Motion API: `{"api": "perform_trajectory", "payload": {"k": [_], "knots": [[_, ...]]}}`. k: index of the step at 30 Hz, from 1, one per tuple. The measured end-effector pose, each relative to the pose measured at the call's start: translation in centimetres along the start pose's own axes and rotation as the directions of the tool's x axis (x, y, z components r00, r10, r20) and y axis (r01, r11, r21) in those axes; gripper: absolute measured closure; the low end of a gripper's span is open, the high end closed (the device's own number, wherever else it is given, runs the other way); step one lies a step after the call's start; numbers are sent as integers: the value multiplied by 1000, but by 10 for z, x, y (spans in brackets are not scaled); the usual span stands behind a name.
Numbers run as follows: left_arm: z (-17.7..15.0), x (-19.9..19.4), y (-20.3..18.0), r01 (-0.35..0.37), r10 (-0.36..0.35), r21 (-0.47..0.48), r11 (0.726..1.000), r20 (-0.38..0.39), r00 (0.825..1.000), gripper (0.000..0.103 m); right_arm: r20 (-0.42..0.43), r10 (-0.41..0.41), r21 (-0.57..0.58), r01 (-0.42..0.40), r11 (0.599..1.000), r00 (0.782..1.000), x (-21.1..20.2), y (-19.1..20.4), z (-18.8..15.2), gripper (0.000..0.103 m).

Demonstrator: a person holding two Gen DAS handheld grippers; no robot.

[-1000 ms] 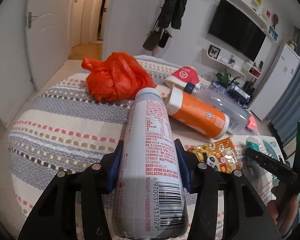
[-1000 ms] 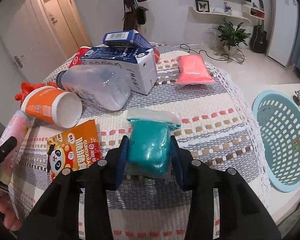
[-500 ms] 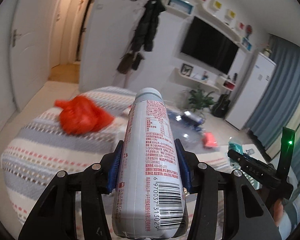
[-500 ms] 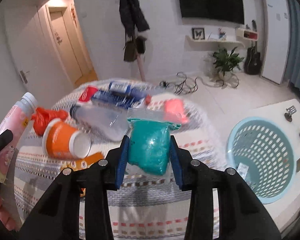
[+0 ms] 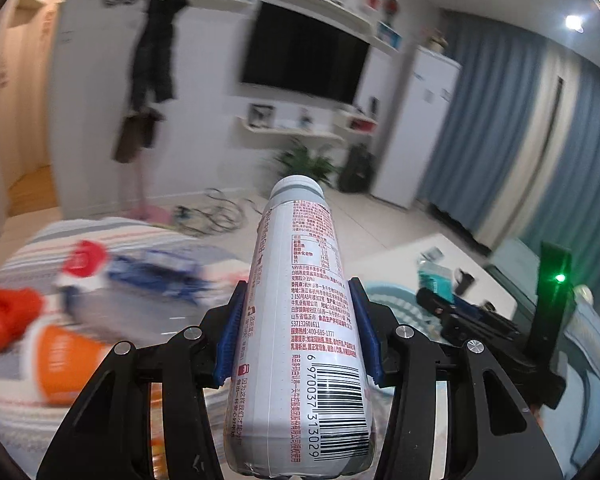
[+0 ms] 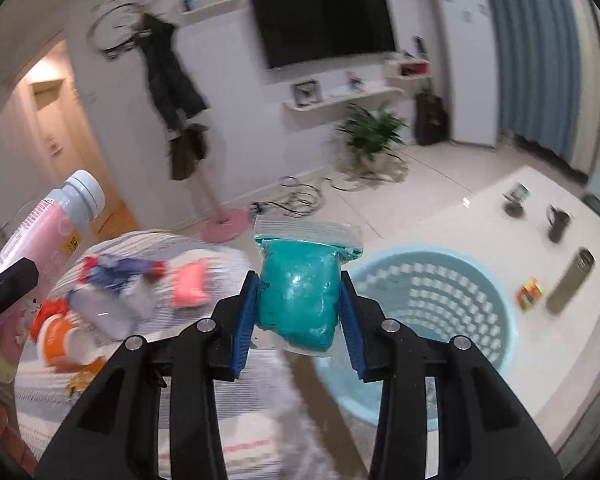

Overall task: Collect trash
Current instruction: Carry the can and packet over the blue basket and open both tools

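Note:
My left gripper [image 5: 296,336] is shut on a white drink bottle [image 5: 300,312] with red print and a barcode, held up in the air; the bottle also shows at the left of the right wrist view [image 6: 48,232]. My right gripper [image 6: 296,312] is shut on a clear bag of teal stuff [image 6: 300,292], held above the table edge, just left of a light blue laundry basket [image 6: 432,292]. The right gripper also shows in the left wrist view [image 5: 480,320].
On the striped tablecloth [image 6: 112,400] lie an orange cup [image 5: 60,364], a red bag [image 5: 4,316], a clear bottle [image 6: 104,312], blue cartons [image 5: 156,280], a pink packet [image 6: 190,288]. A white table [image 6: 540,240] behind the basket carries small items.
Both grippers have risen from the table with their loads and swung right; the basket has come closer to the right gripper. The view is blurred by motion.

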State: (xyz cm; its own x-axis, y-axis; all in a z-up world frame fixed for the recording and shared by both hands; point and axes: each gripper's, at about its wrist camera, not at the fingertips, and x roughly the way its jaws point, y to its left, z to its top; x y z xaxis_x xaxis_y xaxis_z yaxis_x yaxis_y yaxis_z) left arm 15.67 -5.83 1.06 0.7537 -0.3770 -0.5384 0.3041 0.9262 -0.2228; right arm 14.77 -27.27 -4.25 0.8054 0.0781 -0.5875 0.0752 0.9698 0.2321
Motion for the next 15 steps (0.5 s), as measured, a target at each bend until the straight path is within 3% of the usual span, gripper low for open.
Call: {"api": "perform_trajectory", "payload": {"k": [4, 8, 15], "knots": [[-5, 50, -32, 93, -90, 24, 995, -83, 992, 56, -58, -61, 98, 66, 993, 996, 20, -52, -6, 67], [-19, 98, -52, 156, -149, 28, 987, -175, 973, 56, -131, -107, 156, 127, 980, 986, 39, -88, -19, 67], [-50, 176, -73, 218, -199, 14, 976, -347, 916, 56, -239, -141, 197, 190, 962, 961, 70, -126, -47, 67]]}}
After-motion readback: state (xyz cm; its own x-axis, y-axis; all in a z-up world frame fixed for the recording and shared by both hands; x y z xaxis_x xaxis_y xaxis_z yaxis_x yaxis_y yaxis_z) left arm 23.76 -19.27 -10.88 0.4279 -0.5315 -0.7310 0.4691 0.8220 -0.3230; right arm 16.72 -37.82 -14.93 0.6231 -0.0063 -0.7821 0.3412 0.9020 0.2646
